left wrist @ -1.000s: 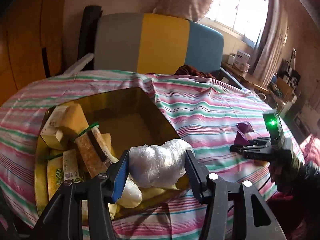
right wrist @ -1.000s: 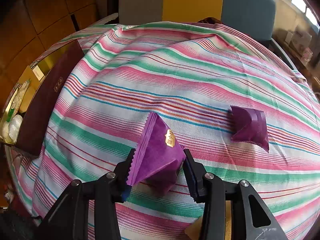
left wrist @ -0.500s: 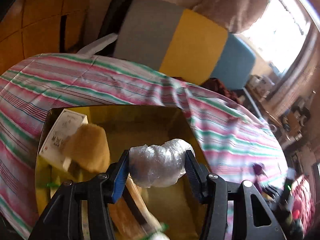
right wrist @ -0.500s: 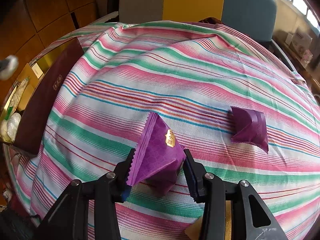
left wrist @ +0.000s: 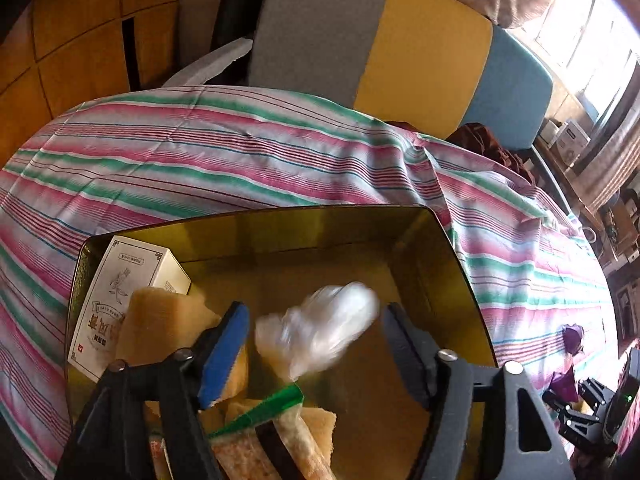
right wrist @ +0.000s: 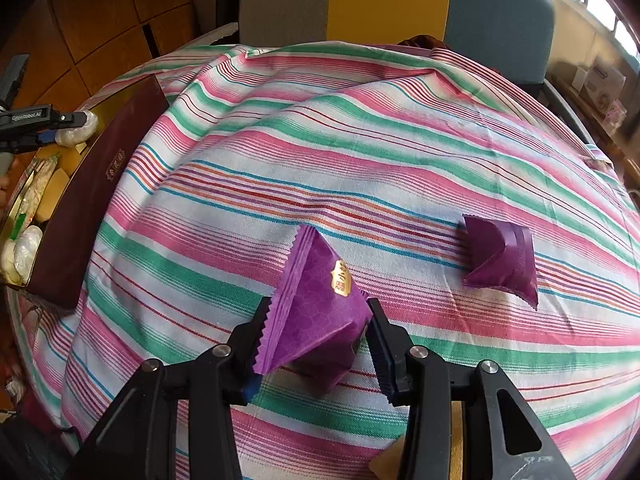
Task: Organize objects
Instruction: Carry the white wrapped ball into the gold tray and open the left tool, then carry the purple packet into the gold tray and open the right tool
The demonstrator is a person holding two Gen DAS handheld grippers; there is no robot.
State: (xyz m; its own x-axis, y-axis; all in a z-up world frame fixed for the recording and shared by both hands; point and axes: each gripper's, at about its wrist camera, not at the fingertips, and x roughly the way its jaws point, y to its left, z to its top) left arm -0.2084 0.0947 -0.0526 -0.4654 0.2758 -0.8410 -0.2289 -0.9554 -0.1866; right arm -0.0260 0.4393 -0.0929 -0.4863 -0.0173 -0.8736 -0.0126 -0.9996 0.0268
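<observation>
Left tongs let go of a plastic-wrapped bundle over the gold box; right tongs pinch a purple packet on the striped tabletop.

The left tongs (left wrist: 314, 338) have just been opening and now stand spread, and the white plastic-wrapped bundle (left wrist: 320, 332) sits blurred between them, clear of both pads, above the gold box (left wrist: 452, 248). Below and left of these tongs the box holds a white carton (left wrist: 120, 280), tan blocks (left wrist: 160, 320) and a green-tied pack (left wrist: 272, 404). The right tongs (right wrist: 316, 332) are pressed onto a purple packet (right wrist: 316, 312) with a gold label, its lower edge on the striped cloth (right wrist: 360, 140) of the tabletop. A second purple packet (right wrist: 500, 260) lies on the cloth ahead and to the right of these tongs, well apart. The box's dark red outer wall (right wrist: 96, 184) is far to their left.
</observation>
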